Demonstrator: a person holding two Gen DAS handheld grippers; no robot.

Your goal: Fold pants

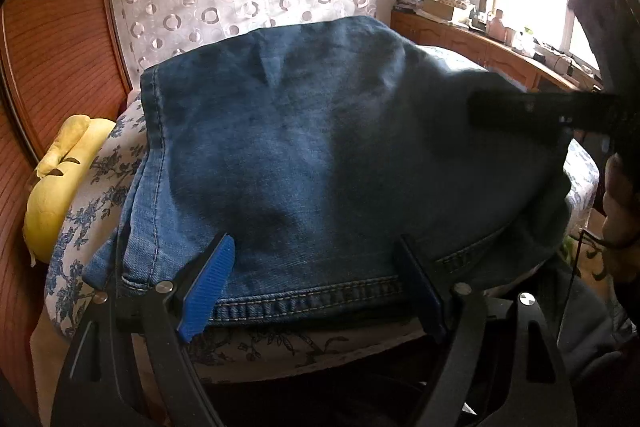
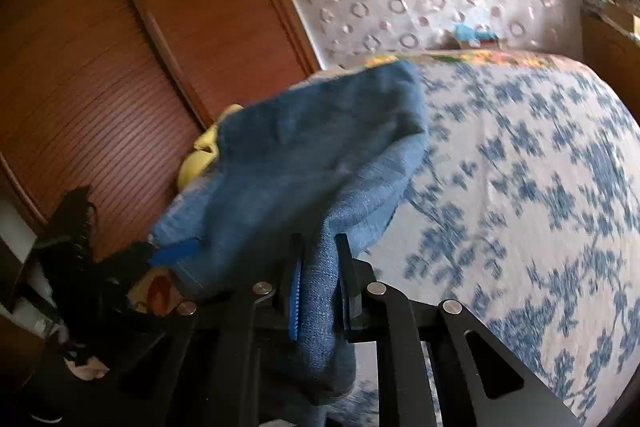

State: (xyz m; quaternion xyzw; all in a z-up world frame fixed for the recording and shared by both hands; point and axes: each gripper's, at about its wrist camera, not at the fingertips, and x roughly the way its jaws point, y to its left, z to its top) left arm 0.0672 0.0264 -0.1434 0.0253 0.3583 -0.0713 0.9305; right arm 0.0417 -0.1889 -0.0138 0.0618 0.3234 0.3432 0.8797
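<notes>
The left claw (image 1: 316, 287) pointed downward over the near edge of the bed (image 2: 520, 187), its jaws spread wide. The stitched hem of the pants (image 1: 320, 155) ran across the gap between its two fingers; the ribbed blue pad (image 1: 208, 291) of the left-hand finger lay against the denim, but the pads were not pressing the cloth together, so the claw stood open around the hem without gripping it.

The right claw (image 2: 320, 291) also pointed downward, coming in from the right side of the pants. Its jaws were nearly closed, pinched on a bunched fold of the denim that passed between the two fingers and hung below them. From that pinch the cloth rose and draped away toward the left claw (image 2: 176, 251), seen in the right wrist view at the far corner of the pants. In the left wrist view the right claw's black finger (image 1: 532, 107) showed as a dark bar over the pants' right side.

The pants were blue denim, faded in patches, with pale double stitching along hem and side seam. They lay on a white bed cover printed with blue flowers. A soft yellow cushion (image 1: 56, 195) sat beside the bed, against ribbed reddish wooden doors (image 1: 52, 67).
</notes>
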